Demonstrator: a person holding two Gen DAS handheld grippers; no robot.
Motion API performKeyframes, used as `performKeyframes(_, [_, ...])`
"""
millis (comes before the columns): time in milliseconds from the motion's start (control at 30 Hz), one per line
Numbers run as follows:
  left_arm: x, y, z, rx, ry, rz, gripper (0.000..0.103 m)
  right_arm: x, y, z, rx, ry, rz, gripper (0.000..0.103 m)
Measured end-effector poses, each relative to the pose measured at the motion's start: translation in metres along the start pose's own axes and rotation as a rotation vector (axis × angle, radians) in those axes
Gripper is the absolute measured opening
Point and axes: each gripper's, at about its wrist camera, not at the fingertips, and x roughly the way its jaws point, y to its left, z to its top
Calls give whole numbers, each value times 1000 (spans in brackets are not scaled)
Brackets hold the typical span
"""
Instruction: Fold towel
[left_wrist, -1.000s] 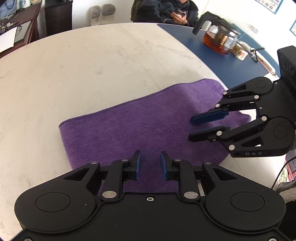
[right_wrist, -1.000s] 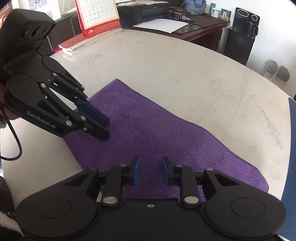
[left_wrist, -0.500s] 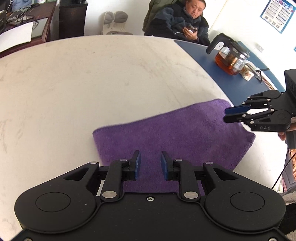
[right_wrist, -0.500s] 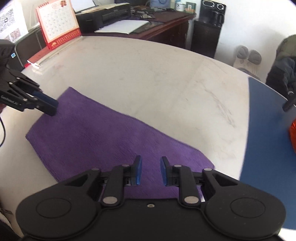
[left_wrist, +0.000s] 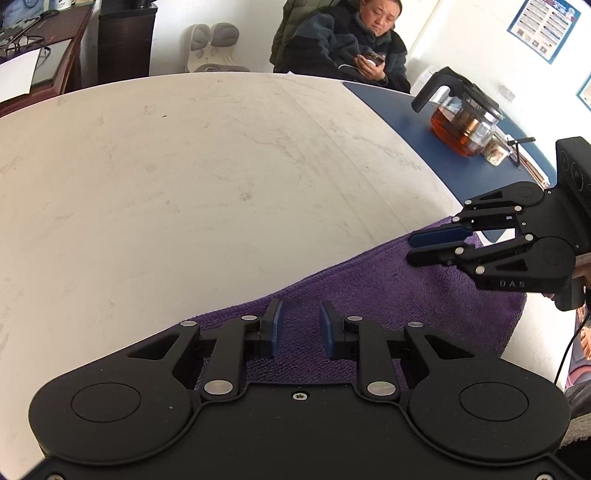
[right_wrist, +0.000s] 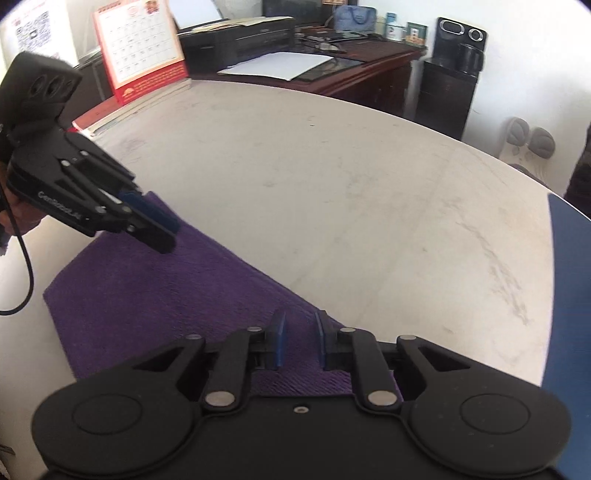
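Observation:
A purple towel (left_wrist: 406, 295) lies flat on the pale round table (left_wrist: 184, 166). My left gripper (left_wrist: 299, 314) hovers over the left end of the towel's far edge, jaws a little apart and empty. The right gripper (left_wrist: 415, 248) hangs over the far right corner. In the right wrist view the towel (right_wrist: 147, 295) runs off to the left. My right gripper (right_wrist: 299, 325) stands above its far edge with the jaws closing. Only flat cloth shows in the narrow gap, and no pad presses on it. The left gripper (right_wrist: 162, 230) is at the opposite corner.
A glass teapot (left_wrist: 461, 125) with brown tea stands on the blue table section (left_wrist: 399, 110) at the right. A seated person (left_wrist: 351, 48) is behind the table. A red desk calendar (right_wrist: 140, 55) on stacked books sits at the table's left edge, with a dark desk (right_wrist: 369, 70) beyond.
Both grippers have moved from over the towel's middle out to its far edge and apart, toward opposite corners. The right jaws have narrowed a little. The towel still lies flat.

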Motion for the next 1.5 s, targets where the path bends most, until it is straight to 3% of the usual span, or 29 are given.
performKeyframes(133, [1,-3,2,2,2,18,21,-5,-16,-8,66,4,-61,14])
performKeyframes(267, [-8,-23,6,38,4,71,22,-8,-1,-1,39,-16,-70,15])
performKeyframes(367, [-24,-46,-1,76,-20,29,26,-16,29,5,23,-58,5,15])
performKeyframes(467, [-27,-71,-19,112,-2,-12,27,-17,75,-5,-85,-43,62,15])
performKeyframes(600, [-17,-87,-55,100,54,-5,27,-19,105,-25,-127,-14,75,15])
performKeyframes(667, [-22,-81,-66,55,35,-5,26,-25,108,-39,-137,-3,53,14])
performKeyframes(800, [-39,-65,-81,-19,1,28,26,-51,88,-67,-77,0,-31,15])
performKeyframes(967, [-60,-45,-97,-85,-24,76,26,-76,43,-98,99,-15,-120,15])
performKeyframes(1067, [-67,-41,-101,-104,-32,92,26,-83,26,-112,185,-38,-131,15])
performKeyframes(1300, [-72,-45,-105,-100,-37,117,26,-86,19,-120,234,-58,-138,15])
performKeyframes(1400, [-78,-47,-109,-109,-39,149,27,-91,12,-119,234,-25,-175,16])
performKeyframes(1500, [-86,-48,-113,-137,-46,190,28,-101,6,-110,205,-51,-165,19])
